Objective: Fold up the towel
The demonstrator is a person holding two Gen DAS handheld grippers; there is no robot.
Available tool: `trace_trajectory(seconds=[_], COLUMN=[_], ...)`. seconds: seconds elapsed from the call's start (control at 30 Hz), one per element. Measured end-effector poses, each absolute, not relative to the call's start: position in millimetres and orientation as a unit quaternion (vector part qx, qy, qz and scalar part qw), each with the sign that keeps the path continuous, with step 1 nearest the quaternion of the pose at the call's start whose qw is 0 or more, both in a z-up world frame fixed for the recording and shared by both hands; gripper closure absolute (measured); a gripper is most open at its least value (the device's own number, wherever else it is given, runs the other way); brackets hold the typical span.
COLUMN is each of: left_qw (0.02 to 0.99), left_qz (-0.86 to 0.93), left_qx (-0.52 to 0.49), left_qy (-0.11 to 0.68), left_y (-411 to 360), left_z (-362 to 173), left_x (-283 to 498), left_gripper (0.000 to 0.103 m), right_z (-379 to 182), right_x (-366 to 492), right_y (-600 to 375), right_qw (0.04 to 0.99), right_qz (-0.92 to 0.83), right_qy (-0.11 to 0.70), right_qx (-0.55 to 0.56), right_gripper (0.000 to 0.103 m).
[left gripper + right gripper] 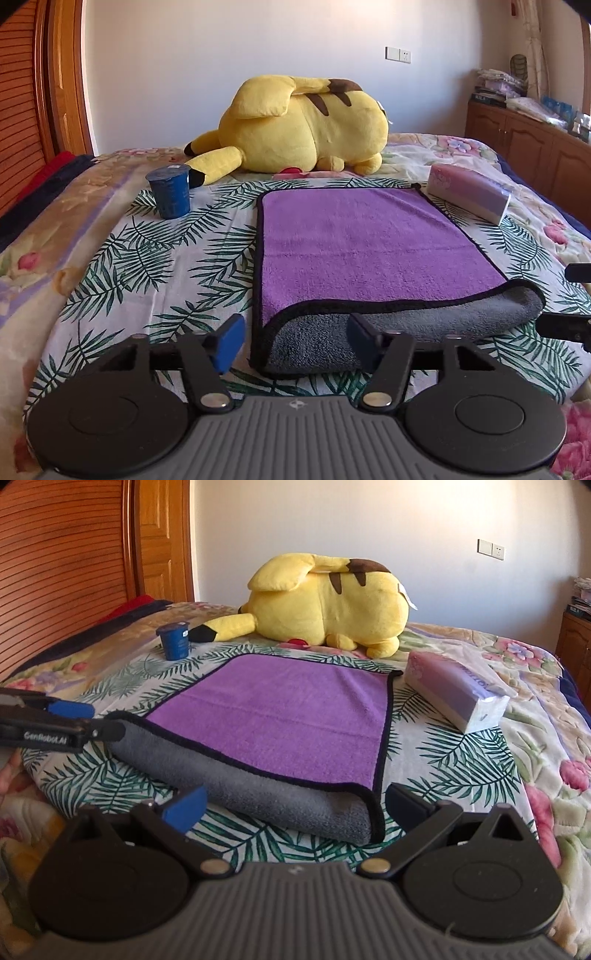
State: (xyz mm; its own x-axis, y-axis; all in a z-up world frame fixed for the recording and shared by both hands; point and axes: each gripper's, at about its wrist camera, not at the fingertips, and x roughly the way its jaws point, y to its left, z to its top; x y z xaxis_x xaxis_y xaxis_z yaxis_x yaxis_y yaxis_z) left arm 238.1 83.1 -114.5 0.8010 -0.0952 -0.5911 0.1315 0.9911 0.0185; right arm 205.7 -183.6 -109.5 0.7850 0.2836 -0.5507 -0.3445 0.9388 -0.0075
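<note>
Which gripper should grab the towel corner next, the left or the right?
Probably the left gripper. Its open jaws sit either side of the towel's near-left corner. The right gripper is open too, but the near-right corner sits closer to one finger than centred.

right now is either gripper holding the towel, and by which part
Nothing is held. The left gripper and right gripper are both open at the towel's folded near edge.

We see bright daylight falling warmly across the bed from the right; both views stay sharp, with fisheye curving and dark corners.
</note>
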Motion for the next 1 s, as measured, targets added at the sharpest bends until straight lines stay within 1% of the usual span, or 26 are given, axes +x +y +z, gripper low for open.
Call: trace_trajectory(seconds=[0.03, 0.1, 0.17, 0.2, 0.23, 0.27, 0.4, 0.63, 0.67, 0.8, 0.87, 1.0], left_qw=[0.948, 0.946, 0.944, 0.944, 0.944, 0.943, 0.942, 0.939, 0.939, 0.937, 0.937, 0.937], left_qz=[-0.062, -0.067, -0.067, -0.068, -0.068, -0.069, -0.072, -0.071, -0.072, -0.074, -0.075, -0.079], left_qx=[0.027, 0.018, 0.013, 0.011, 0.009, 0.007, 0.01, 0.008, 0.008, 0.006, 0.004, -0.001], left_qy=[0.312, 0.317, 0.322, 0.323, 0.323, 0.324, 0.327, 0.336, 0.337, 0.341, 0.34, 0.341], left_y=[84.2, 87.0, 89.2, 90.2, 91.2, 92.0, 93.1, 95.6, 95.8, 97.0, 97.5, 98.5], left_z=[-115.9, -119.3, -122.3, -123.6, -124.5, -125.2, -128.6, -134.5, -135.1, -137.4, -137.2, -137.3], left_x=[240.0, 244.0, 247.0, 247.9, 248.3, 248.7, 248.2, 249.0, 249.3, 249.6, 249.0, 249.6], left_gripper=[0.064, 0.069, 0.072, 0.074, 0.076, 0.079, 0.083, 0.087, 0.089, 0.097, 0.098, 0.099], right_z=[-110.3, -112.3, -114.4, -115.6, -116.8, -117.8, -120.2, -123.4, -123.0, -121.8, -121.0, -119.3], right_x=[206.6, 208.4, 210.5, 211.8, 213.1, 214.7, 219.8, 232.0, 233.7, 242.4, 246.8, 250.7], right_y=[-183.5, -183.2, -183.5, -184.2, -184.8, -186.1, -191.3, -200.2, -200.8, -201.9, -202.8, -201.7], right_qw=[0.943, 0.941, 0.94, 0.939, 0.937, 0.936, 0.934, 0.928, 0.927, 0.921, 0.917, 0.908], right_qz=[0.167, 0.167, 0.167, 0.167, 0.167, 0.166, 0.161, 0.155, 0.156, 0.163, 0.165, 0.18], right_qy=[0.284, 0.288, 0.293, 0.296, 0.3, 0.306, 0.316, 0.337, 0.339, 0.354, 0.362, 0.377], right_qx=[-0.055, -0.057, -0.06, -0.06, -0.06, -0.058, -0.048, -0.027, -0.024, -0.019, -0.015, -0.011], right_gripper=[0.0, 0.001, 0.003, 0.012, 0.016, 0.016, 0.018, 0.027, 0.028, 0.036, 0.039, 0.047])
